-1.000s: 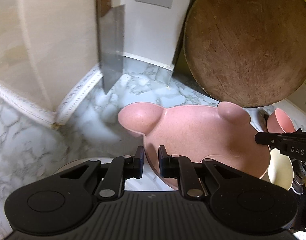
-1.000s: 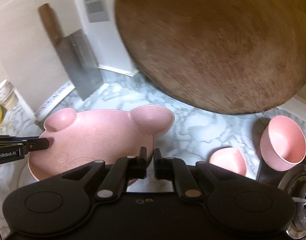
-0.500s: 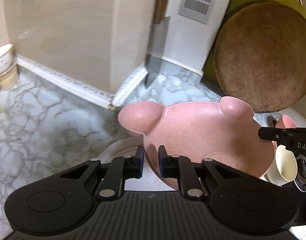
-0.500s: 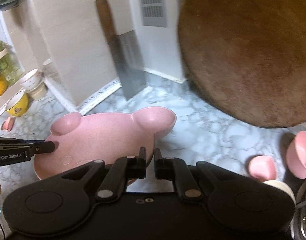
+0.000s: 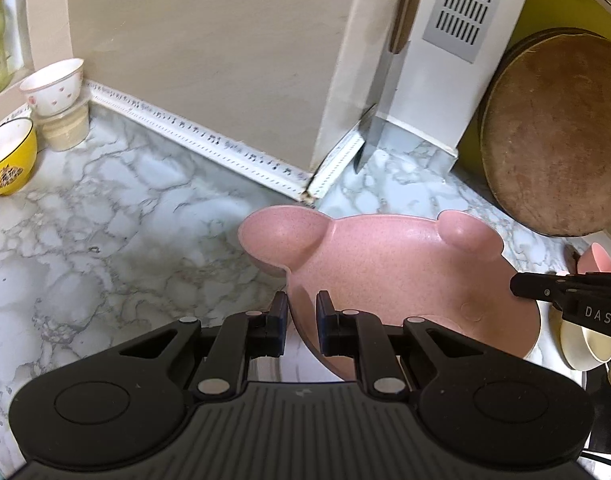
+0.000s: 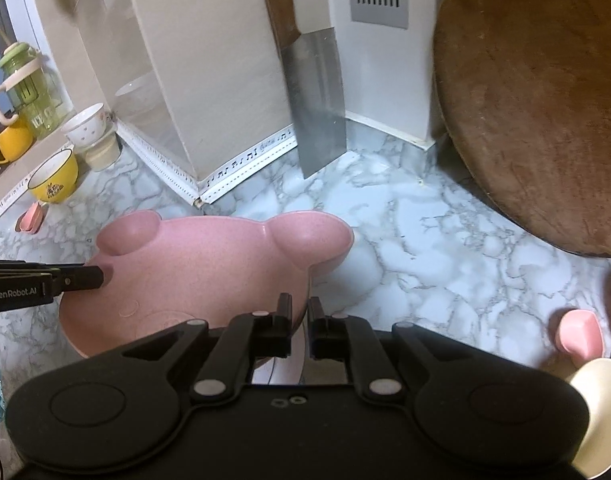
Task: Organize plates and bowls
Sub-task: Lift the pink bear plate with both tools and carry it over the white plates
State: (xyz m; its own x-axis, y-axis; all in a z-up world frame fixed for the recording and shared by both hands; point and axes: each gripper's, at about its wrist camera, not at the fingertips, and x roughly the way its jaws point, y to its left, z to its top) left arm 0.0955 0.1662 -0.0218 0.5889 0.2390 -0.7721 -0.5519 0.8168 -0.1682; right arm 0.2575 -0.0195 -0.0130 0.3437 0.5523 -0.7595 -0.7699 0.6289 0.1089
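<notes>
A pink bear-shaped plate with two round ears hangs above the marble counter, held from both sides. My left gripper is shut on its left rim, just below the left ear. My right gripper is shut on the plate at the right rim, below the right ear. Each gripper's fingers show in the other view, at the plate's far edge. A small pink bowl and a cream bowl sit low on the right.
A big round wooden board leans on the wall at right, with a cleaver standing beside it. A yellow bowl and a white dotted bowl stand far left on the marble counter. A green jug is behind them.
Both grippers have carried the pink plate to the left along the counter. The wooden board has slid right and away, and the yellow and white bowls have come into view.
</notes>
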